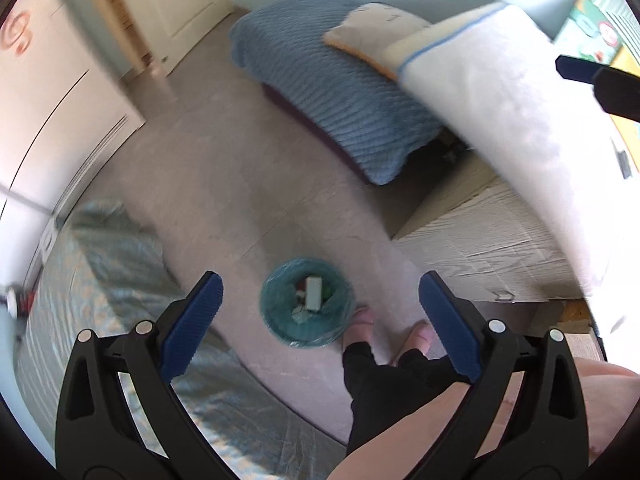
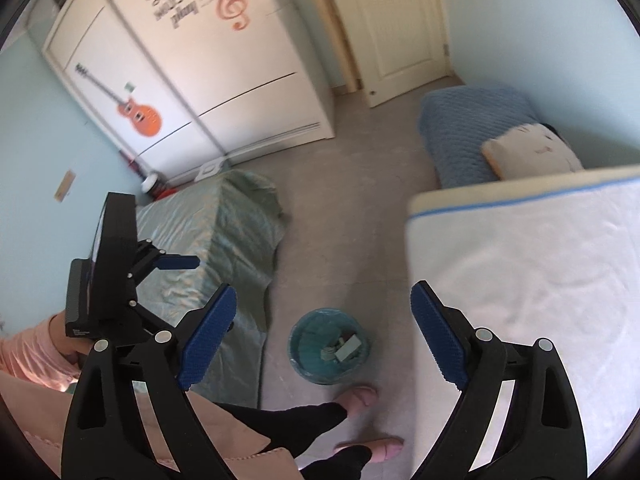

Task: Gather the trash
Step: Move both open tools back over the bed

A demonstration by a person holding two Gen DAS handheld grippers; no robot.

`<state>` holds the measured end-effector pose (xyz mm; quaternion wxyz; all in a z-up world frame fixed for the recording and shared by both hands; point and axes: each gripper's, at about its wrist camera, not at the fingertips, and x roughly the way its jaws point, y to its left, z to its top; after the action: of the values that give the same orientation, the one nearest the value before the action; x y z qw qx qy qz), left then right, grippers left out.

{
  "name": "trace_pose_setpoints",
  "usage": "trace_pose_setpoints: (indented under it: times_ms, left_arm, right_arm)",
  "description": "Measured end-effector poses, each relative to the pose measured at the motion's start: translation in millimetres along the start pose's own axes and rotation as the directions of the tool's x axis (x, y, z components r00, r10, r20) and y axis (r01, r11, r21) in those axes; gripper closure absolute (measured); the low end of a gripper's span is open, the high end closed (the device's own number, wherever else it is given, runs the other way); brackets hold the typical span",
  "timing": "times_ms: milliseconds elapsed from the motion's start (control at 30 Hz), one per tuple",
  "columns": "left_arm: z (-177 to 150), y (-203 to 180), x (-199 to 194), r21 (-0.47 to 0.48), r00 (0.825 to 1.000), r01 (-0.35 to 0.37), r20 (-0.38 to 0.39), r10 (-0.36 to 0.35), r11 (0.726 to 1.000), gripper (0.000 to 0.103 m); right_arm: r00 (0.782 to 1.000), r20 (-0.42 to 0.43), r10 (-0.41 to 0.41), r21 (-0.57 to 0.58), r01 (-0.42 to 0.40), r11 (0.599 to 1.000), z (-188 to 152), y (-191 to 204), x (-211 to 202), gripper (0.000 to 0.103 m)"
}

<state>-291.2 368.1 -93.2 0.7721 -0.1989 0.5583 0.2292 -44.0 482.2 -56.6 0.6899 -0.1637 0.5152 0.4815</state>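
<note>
A round bin with a teal liner stands on the grey floor by the person's pink slippers. Inside it lie a pale green box and some crumpled scraps. My left gripper hangs high above the bin, open, nothing between its blue pads. My right gripper is also well above the bin and open, with nothing between its blue pads. The left gripper shows side-on at the left of the right wrist view.
A white mattress with blue piping is on the right. A bed with a shiny green cover is on the left. Farther back are a blue couch with a pillow, a white wardrobe and a door.
</note>
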Motion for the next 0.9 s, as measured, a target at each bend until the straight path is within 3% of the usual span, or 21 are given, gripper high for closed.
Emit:
trace_pose_setpoints:
  times_ms: [267, 467, 667, 900]
  left_arm:
    - [39, -92, 5, 0.208, 0.997, 0.080, 0.000, -0.082, 0.975, 0.007]
    - [58, -189, 10, 0.270, 0.983, 0.184, -0.028, -0.183, 0.945, 0.007]
    - [72, -303, 8, 0.387, 0.970, 0.234, -0.031, -0.241, 0.892, 0.007]
    - [85, -415, 4, 0.523, 0.964, 0.238, -0.027, -0.263, 0.819, 0.007]
  right_arm:
    - [0.990, 0.064, -0.130, 0.184, 0.116, 0.976, -56, -74, -79, 0.015]
    - [0.971, 0.081, -0.224, 0.258, 0.197, 0.946, -105, -138, -148, 0.015]
    - [0.941, 0.080, -0.329, 0.350, 0.283, 0.893, -163, -205, -217, 0.015]
    - [0.909, 0.074, -0.410, 0.401, 0.349, 0.847, -217, -270, -274, 0.015]
